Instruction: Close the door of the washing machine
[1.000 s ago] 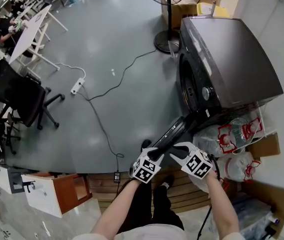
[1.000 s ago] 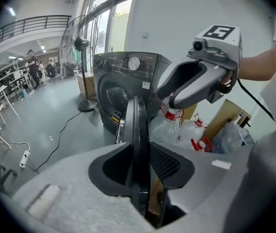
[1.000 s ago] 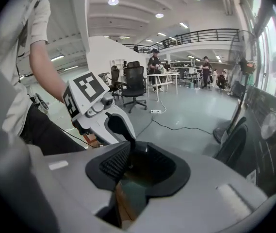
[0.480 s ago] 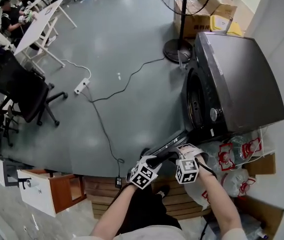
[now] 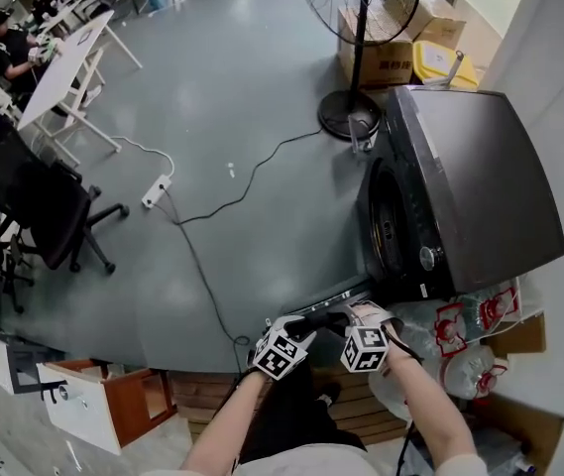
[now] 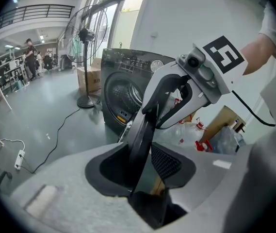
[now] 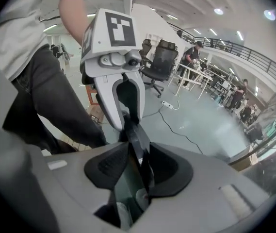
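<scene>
Washing machine door (image 5: 351,294): hung wide open, its free edge well out from the washing machine (image 5: 480,177) front. Left claw (image 6: 142,161): jaws opening, door edge between them, unclamped. Right claw (image 7: 138,166): jaws closing round that same edge, not yet pinching. Recommended handling: push near the free edge, following the hinge's arc, until the latch catches.

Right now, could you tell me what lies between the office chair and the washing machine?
Head view: a white power strip and a dark cable lie on the grey floor there.
</scene>
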A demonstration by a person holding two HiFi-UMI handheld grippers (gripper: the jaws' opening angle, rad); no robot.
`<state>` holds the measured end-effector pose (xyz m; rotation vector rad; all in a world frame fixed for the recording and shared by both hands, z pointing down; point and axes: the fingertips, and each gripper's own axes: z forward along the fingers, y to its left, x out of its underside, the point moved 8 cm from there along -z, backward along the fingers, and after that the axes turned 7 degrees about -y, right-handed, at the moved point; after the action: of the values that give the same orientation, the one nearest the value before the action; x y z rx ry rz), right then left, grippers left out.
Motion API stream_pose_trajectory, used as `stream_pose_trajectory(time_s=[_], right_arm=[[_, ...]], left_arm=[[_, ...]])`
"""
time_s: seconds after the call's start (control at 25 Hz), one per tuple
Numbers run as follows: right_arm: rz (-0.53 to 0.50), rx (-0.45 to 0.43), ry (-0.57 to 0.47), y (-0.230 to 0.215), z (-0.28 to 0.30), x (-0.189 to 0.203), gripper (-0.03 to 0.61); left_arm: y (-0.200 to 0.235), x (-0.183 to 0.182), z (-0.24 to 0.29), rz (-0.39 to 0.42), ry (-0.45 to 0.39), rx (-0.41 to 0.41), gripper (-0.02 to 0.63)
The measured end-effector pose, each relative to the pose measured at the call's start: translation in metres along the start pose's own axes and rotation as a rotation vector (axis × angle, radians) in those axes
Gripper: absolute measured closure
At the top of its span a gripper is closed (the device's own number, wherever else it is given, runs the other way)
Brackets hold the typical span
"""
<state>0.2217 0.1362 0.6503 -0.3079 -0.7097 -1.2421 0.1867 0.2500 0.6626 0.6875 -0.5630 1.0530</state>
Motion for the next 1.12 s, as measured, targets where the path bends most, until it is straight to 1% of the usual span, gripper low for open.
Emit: stream_pose_trajectory(time_s=[0.12,0.2,0.32,0.44,0.56,0.68,0.76,0.92,1.12], right_arm=[[0.062,0.005,0.017,-0.011,0.006,-0.002,0.448],[0.117,0.019,0.02,-0.018,0.009,-0.003,0.446],[0.172,0.039,0.033,-0.03,0.014,-0.005,0.445],[0.228,0.047,0.064,-0.04,0.019,-0.007,0.443],[0.295,0.061,0.084,-0.052,0.021,-0.005,0.438],[0.389,0.083,0.085,-0.061,0.028,-0.006,0.431],[0.437,0.095,0.108,-0.07,0.032,-0.009,0.426],[0.479,0.1,0.16,-0.086,0.034,-0.017,0.426],[0.529,0.143,0.178,-0.102,0.035,-0.016,0.423]], left_arm=[[0.016,-0.006,0.003,0.018,0.025,0.036,0.466],[0.026,-0.009,0.006,0.031,0.037,0.067,0.465],[0.042,-0.018,0.009,0.058,0.073,0.119,0.463],[0.057,-0.024,0.013,0.06,0.092,0.172,0.463],[0.066,-0.032,0.02,0.065,0.098,0.198,0.462],[0.08,-0.037,0.023,0.092,0.126,0.224,0.462],[0.089,-0.042,0.024,0.11,0.141,0.244,0.462],[0.101,-0.051,0.031,0.139,0.172,0.286,0.462],[0.114,-0.066,0.04,0.158,0.185,0.304,0.459]])
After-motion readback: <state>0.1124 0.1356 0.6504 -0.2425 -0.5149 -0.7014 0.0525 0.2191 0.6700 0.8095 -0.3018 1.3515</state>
